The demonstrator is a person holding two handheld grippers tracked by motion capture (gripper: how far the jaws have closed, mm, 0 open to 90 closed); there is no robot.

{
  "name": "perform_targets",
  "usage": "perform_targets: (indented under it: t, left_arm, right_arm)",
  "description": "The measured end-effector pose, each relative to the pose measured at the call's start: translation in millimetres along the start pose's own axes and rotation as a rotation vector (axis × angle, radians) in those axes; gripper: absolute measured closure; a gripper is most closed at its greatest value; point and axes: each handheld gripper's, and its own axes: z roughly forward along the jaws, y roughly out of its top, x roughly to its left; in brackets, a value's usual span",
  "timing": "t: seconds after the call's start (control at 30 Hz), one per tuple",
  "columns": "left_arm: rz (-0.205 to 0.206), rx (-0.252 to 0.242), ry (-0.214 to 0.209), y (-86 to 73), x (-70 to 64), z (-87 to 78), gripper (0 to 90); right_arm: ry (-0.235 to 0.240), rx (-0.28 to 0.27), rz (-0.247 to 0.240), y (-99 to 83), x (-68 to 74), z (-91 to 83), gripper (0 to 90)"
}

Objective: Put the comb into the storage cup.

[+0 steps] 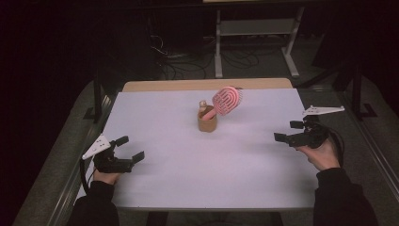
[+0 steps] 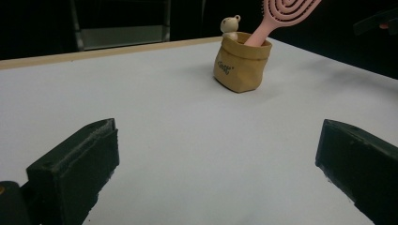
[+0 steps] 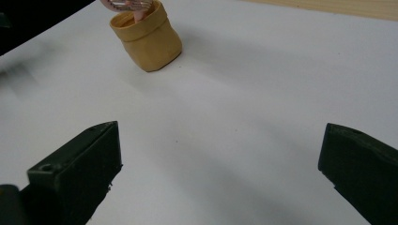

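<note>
In the right gripper view the brush (image 3: 131,4) is cut off by the top edge, with just the bottom of its head showing above the pouch (image 3: 148,40). In the left gripper view the top edge crops the brush head. The handle's lower end is hidden inside the pouch. The print on the pouch, centre of that frame, is too small to read.
</note>
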Motion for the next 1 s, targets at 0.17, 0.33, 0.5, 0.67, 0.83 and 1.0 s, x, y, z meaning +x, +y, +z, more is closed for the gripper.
perform_targets:
  t: [0.17,0.33,0.5,0.67,0.83,1.0]
  left_arm:
    - [-0.003,0.001,0.000,-0.4,0.5,-0.2,0.0]
    - [-0.006,0.002,0.000,-0.7,0.8,-0.3,0.0]
    - [-0.012,0.005,-0.001,-1.2,1.0,0.3,0.0]
    - [-0.011,0.009,-0.003,-1.5,1.1,0.5,0.0]
    - [-0.012,0.014,-0.003,-1.9,1.0,0.2,0.0]
    - [-0.016,0.015,0.001,-2.2,1.3,-0.9,0.0]
  right_arm:
    - [0.000,-0.007,-0.006,-7.9,2.1,-1.4,0.0]
    - [0.001,-0.009,-0.004,-15.6,4.0,-3.7,0.0]
    - [0.006,-0.010,-0.014,-23.7,7.6,-5.7,0.0]
    - [0.003,-0.018,-0.019,-32.0,10.5,-6.6,0.0]
    - [-0.006,-0.027,-0.021,-40.3,12.0,-7.3,0.0]
    - [-0.015,-0.036,-0.021,-50.9,14.2,-7.6,0.0]
